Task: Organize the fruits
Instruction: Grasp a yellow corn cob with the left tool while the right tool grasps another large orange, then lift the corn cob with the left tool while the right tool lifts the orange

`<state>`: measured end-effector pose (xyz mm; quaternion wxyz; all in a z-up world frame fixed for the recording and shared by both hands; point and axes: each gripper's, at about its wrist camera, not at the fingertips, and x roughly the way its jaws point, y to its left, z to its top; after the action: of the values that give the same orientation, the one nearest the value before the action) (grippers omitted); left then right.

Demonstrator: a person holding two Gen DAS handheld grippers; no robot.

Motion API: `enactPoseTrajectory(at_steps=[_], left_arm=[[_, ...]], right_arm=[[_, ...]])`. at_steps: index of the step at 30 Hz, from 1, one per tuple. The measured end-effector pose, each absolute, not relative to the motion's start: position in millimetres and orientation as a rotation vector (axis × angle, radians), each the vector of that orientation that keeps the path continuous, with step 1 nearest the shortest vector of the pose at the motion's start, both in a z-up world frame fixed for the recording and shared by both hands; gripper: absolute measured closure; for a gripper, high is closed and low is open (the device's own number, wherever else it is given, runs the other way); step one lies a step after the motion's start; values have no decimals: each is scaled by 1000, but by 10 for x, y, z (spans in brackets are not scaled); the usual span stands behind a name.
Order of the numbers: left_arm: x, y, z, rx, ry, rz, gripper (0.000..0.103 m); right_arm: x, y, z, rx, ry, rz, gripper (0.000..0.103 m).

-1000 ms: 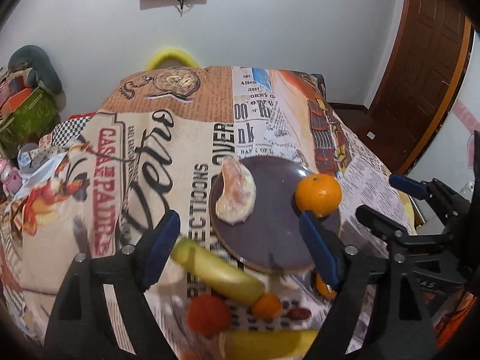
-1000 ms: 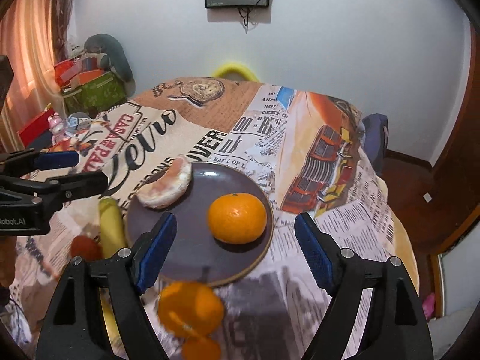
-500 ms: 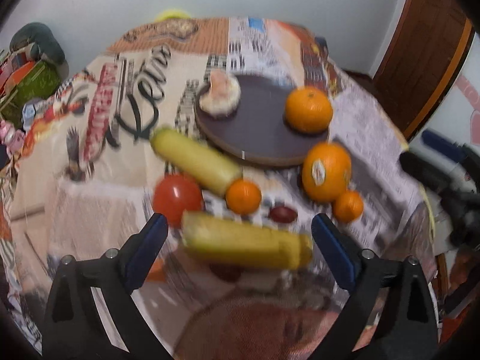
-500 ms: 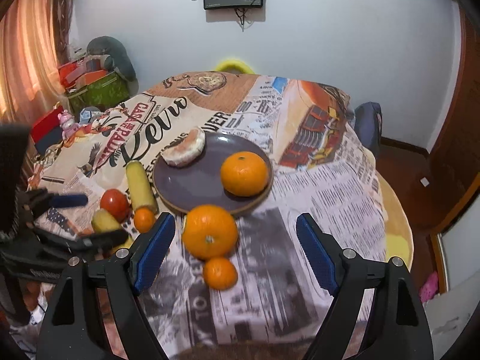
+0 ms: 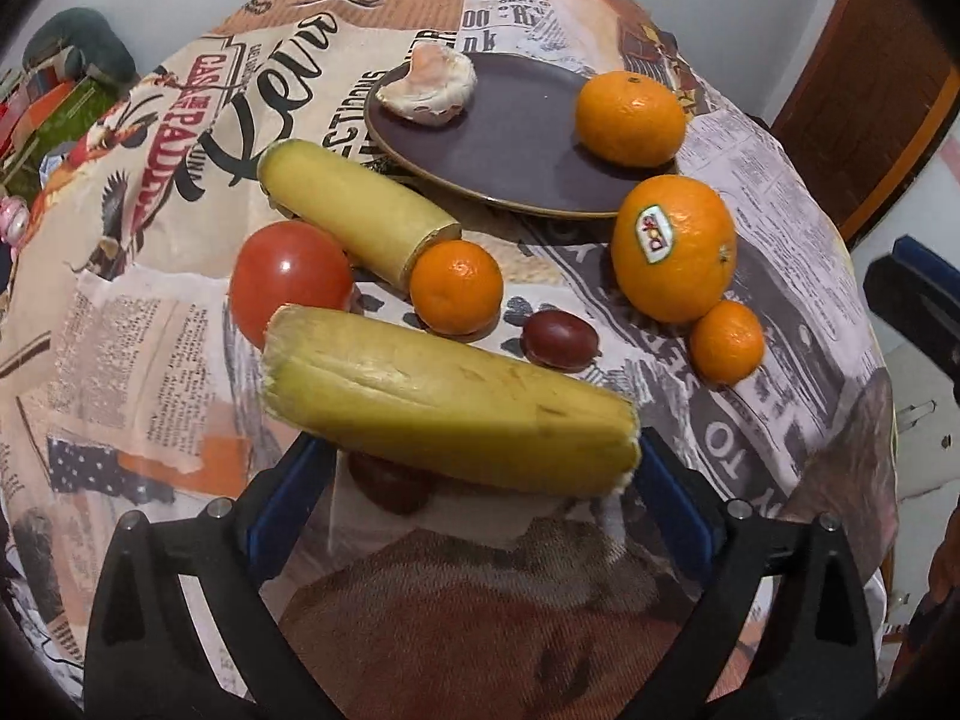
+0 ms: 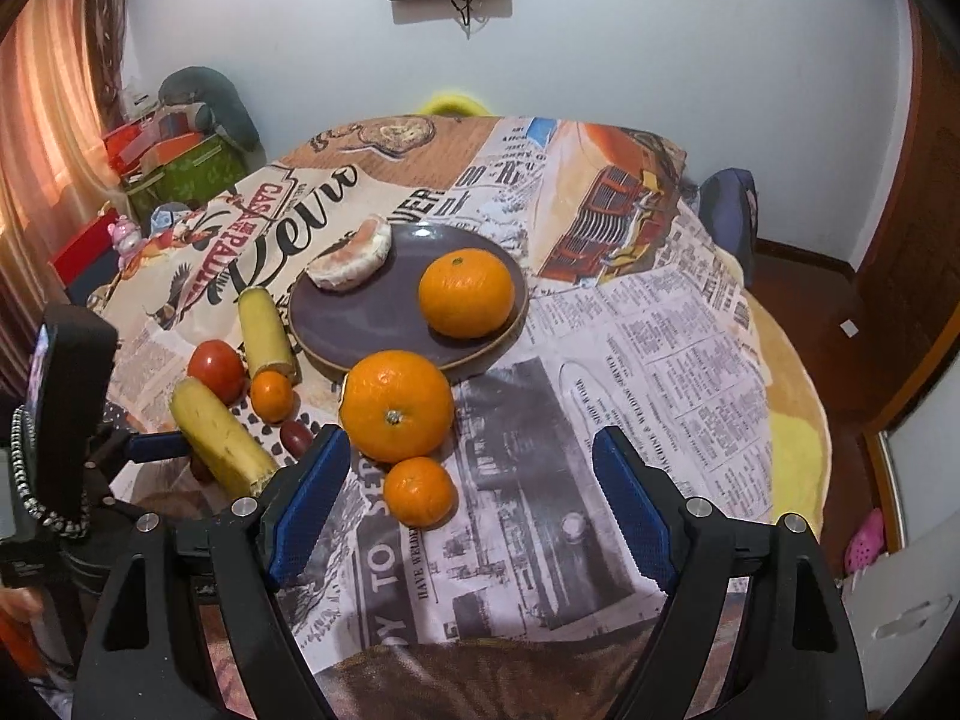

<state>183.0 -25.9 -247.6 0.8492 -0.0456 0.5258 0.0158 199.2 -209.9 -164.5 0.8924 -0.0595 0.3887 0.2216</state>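
Observation:
My left gripper (image 5: 474, 474) is open, its jaws on either side of a yellow banana piece (image 5: 450, 402) at the table's near edge; I cannot tell whether the pads touch it. The piece also shows in the right wrist view (image 6: 219, 438). A dark plate (image 5: 516, 162) holds a peeled citrus half (image 5: 429, 90) and an orange (image 5: 630, 117). A second banana piece (image 5: 354, 210), a tomato (image 5: 288, 279), a small mandarin (image 5: 456, 285), a stickered orange (image 5: 675, 246), another small mandarin (image 5: 726, 339) and a red grape (image 5: 558, 339) lie on the cloth. My right gripper (image 6: 471, 504) is open and empty, above the near cloth.
The round table has a newspaper-print cloth (image 6: 660, 360). Another dark grape (image 5: 390, 483) lies under the near banana piece. Boxes and toys (image 6: 174, 168) stand at the back left. A wooden door (image 6: 918, 210) is at the right.
Both grippers have pulled back from the plate toward the near edge. My left gripper has dropped lower, so its jaws now flank the near banana piece.

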Motion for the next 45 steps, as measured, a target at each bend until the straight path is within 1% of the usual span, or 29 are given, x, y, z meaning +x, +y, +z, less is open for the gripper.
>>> enactPoseTrajectory(at_steps=[3,4,6,8,11,13,17,20,27,29,30,34,36,38,39,40,45], left_arm=[[1800,-223,-2461,-129,1082,0,9],[1801,-216,-2461,-138,1080,-17,15],[1796,-204,-2442,-137,1067,-33,23],[1785,-180,-2414,-138,1054,-41,37],[1778,-52,-2378,-182,1052,-53,50],[1776,90,-2362,-229,1058,-61,54],[1726,333,-2264,-229,1028,-31,62],[1688,518,-2175,-220,1007,-12,65],[1648,834,-2176,-192,1018,51,70],[1623,910,-2186,-187,1018,65,70],[1604,937,-2177,-187,1016,68,70],[1566,998,-2122,-195,1008,68,69],[1561,1046,-2097,-200,1006,85,63],[1566,1086,-2085,-209,996,111,42],[1569,1116,-2080,-215,989,130,39],[1584,1143,-2082,-222,984,148,36],[1762,1248,-2163,-286,1012,183,36]], right_arm=[[2010,-2040,-1695,-130,820,471,22],[2017,-2019,-1708,-134,823,475,22],[2037,-1971,-1739,-144,830,480,22],[2067,-1914,-1769,-154,836,488,22],[2119,-1819,-1832,-166,850,506,22],[2163,-1762,-1881,-171,863,515,22],[2281,-1638,-2011,-190,892,520,22],[2351,-1590,-2083,-189,911,520,22],[2453,-1549,-2207,-153,946,527,23],[2459,-1553,-2216,-137,948,540,29],[2454,-1566,-2215,-117,953,565,38],[2434,-1557,-2201,-114,950,566,40],[2427,-1553,-2193,-111,947,560,40],[2425,-1553,-2182,-112,942,556,40],[2419,-1557,-2173,-113,938,555,40],[2404,-1566,-2160,-112,934,555,40],[2383,-1614,-2094,-99,916,554,40]])
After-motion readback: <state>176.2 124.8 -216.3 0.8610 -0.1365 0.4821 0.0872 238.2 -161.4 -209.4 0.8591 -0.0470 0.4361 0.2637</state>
